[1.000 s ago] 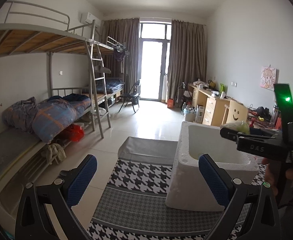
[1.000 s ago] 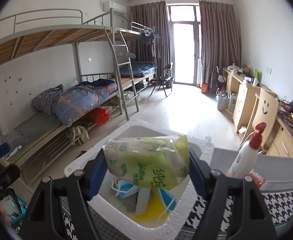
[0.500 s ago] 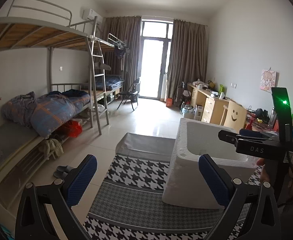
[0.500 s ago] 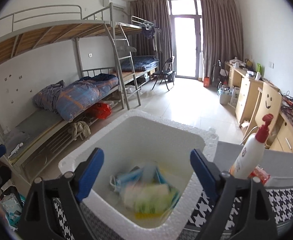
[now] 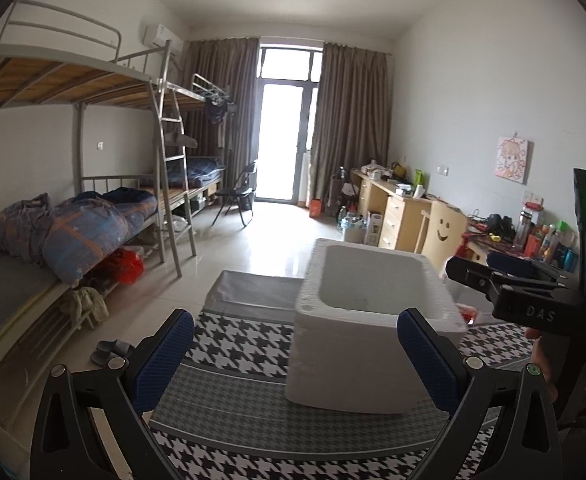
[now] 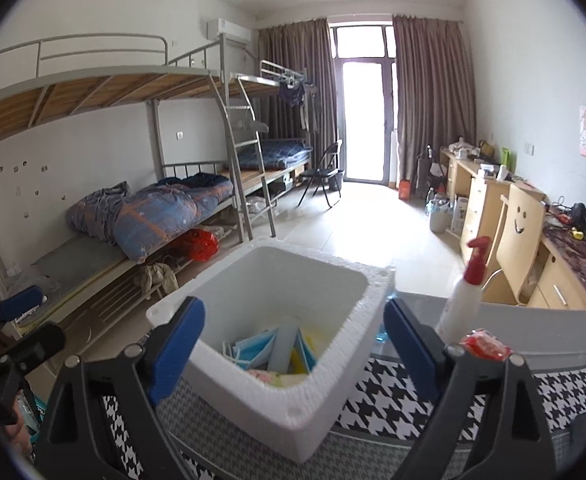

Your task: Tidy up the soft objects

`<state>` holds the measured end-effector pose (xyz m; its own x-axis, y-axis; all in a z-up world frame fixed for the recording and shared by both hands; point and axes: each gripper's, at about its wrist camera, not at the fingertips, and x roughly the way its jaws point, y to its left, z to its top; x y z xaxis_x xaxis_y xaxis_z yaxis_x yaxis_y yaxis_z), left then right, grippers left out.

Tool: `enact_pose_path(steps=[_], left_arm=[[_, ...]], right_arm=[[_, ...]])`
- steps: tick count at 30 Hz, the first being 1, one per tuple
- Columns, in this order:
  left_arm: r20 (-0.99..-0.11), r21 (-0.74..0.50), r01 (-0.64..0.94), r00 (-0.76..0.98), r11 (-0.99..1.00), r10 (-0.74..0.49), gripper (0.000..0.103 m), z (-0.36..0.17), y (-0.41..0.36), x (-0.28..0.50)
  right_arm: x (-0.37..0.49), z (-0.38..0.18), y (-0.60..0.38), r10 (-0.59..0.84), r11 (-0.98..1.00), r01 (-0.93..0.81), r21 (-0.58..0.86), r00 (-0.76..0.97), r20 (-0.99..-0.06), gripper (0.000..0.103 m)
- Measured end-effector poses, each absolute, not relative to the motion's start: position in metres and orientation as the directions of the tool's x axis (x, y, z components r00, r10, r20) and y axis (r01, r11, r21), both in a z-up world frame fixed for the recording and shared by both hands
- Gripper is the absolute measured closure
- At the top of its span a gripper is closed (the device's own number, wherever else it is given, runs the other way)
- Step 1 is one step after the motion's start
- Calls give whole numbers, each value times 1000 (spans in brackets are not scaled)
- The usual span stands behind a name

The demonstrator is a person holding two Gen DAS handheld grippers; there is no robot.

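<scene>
A white foam box [image 6: 293, 396] stands on a houndstooth cloth [image 6: 393, 404]; it also shows in the left wrist view [image 5: 353, 360]. Inside it lie blue face masks [image 6: 253, 348], a pale packet and yellow items. My right gripper [image 6: 293, 340] is open and empty, held above the box's near rim. My left gripper [image 5: 293, 356] is open and empty, to the left of the box and level with its side. The right gripper's body [image 5: 533, 300] shows at the right edge of the left wrist view.
A white spray bottle with a red top [image 6: 463, 292] and a red packet [image 6: 485, 344] stand right of the box. Bunk beds [image 5: 73, 240] line the left wall, desks and a chair [image 6: 521, 236] the right. The table's edge [image 5: 253, 284] lies beyond the box.
My right gripper opened and let the green wipes packet drop into the foam box, then drew back and up. The left gripper stayed open and shifted slightly.
</scene>
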<state>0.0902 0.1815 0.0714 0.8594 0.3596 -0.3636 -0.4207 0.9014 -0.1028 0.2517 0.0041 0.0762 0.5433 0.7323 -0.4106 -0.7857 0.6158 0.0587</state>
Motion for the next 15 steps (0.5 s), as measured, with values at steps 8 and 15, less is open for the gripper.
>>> enact_pose_path(steps=[8,15], left_arm=[[-328,-114,-371,890,921,318,1,76,151,80],[-283,-99,-316,918,944,278,1,77,119,72]], right_arm=[[232,75,-39,737,639,-764,88,576,-353,10],[215,76,-78,697,699,-710,82,652,-299,6]])
